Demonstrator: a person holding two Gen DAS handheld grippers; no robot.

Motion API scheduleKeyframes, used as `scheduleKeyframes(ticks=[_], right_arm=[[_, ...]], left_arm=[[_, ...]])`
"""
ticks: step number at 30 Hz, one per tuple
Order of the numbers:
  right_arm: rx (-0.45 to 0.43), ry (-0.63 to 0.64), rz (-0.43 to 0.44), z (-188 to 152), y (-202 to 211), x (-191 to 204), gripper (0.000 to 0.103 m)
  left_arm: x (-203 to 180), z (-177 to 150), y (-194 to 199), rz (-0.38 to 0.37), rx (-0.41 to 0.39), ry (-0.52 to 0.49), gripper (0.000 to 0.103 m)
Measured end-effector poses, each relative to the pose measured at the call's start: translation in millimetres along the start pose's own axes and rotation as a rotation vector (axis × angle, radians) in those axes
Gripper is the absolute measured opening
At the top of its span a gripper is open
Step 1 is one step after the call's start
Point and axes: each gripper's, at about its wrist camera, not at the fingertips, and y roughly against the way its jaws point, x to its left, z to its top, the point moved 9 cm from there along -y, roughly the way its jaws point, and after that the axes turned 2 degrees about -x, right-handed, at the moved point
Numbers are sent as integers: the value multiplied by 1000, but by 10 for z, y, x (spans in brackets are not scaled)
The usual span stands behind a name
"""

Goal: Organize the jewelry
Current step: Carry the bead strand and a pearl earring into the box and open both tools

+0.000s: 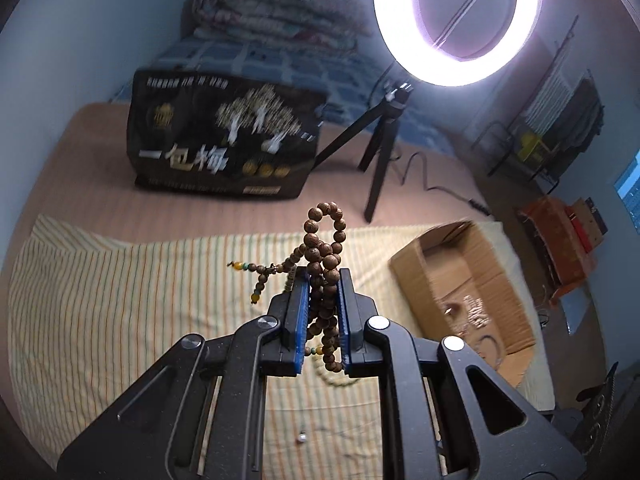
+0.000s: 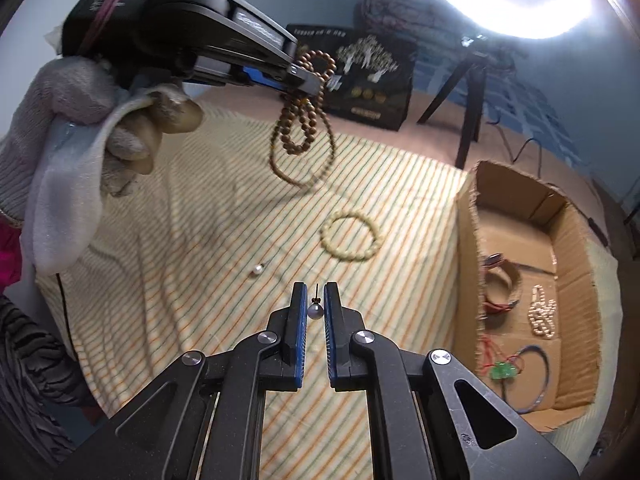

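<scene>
My left gripper (image 1: 323, 276) is shut on a long brown wooden bead strand (image 1: 324, 236) and holds it above the striped cloth (image 1: 120, 300); the right wrist view shows the left gripper (image 2: 316, 76) high at the back with the strand (image 2: 300, 128) hanging in loops. My right gripper (image 2: 315, 292) is shut on a pearl stud earring (image 2: 314, 312), its pin pointing forward. A pale bead bracelet (image 2: 351, 238) and a loose pearl earring (image 2: 256, 269) lie on the cloth. The cardboard box (image 2: 472, 216) stands at the right.
The box holds a pearl bracelet (image 2: 543, 316), a blue cord with a green pendant (image 2: 505, 371) and a brown bangle (image 2: 502, 284). A black printed bag (image 1: 224, 140) and a ring light on a tripod (image 1: 380, 152) stand behind the cloth.
</scene>
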Motion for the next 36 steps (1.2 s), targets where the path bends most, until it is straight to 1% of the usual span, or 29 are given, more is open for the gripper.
scheduleKeyframes(ticks=[3,10,17,26,31,36], right_arm=[[-21,-17,-19,4,142,-87,7],[-59,-66,-70,27,339,-455,7],[-65,-125,-118,-53,496,-812,7],[-50,-172,-163,-200,563,-1152,7],[-35,-197,-175,-299,560,-1309,7],[-20,-208,-188,-376,539,-1426,7]], left_arm=[[-139,83,66,-24,-26,-9,11],[-485,197,117,-77,-63,-34,11],[-888,285,64,-128,-83,-57,11],[-1414,300,-116,-183,-87,-99,11],[-1607,269,-271,-199,-78,-116,11],[-1721,211,-481,-202,-52,-131,11]])
